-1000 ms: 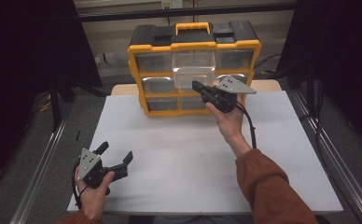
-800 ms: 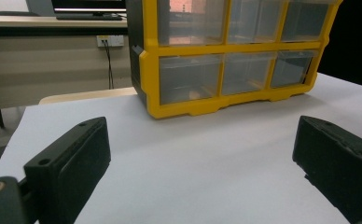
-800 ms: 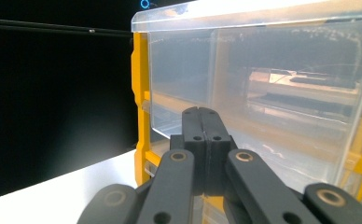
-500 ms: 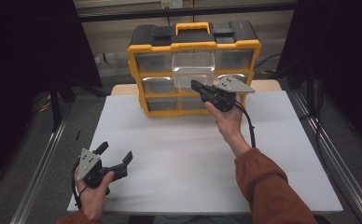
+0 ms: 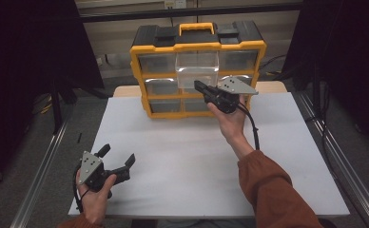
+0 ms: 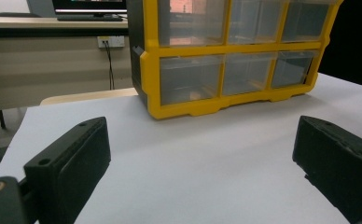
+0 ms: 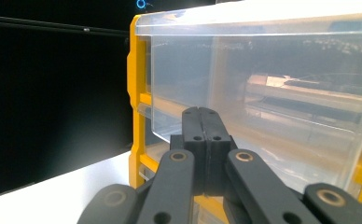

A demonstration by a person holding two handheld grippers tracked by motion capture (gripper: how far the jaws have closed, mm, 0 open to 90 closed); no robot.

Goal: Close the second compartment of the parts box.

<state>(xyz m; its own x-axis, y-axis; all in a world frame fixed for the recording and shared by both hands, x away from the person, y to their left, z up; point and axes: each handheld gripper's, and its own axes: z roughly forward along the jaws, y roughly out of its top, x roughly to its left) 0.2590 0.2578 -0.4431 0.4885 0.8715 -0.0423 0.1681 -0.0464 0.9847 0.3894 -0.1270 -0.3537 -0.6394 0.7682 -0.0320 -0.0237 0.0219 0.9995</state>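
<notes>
Yellow-and-black drawer organizer [image 5: 198, 66] stands at the far edge of the white table [image 5: 197, 156], upper centre of the high view. Its clear top-middle drawer [image 5: 197, 70] is pulled out toward the person. Right gripper [image 5: 200, 87] held up just below that drawer's front, jaws pressed together with nothing between them; whether the tips touch the drawer is unclear. Left gripper [image 5: 117, 157] at lower left, low over the table, jaws spread wide, well apart from the organizer.
</notes>
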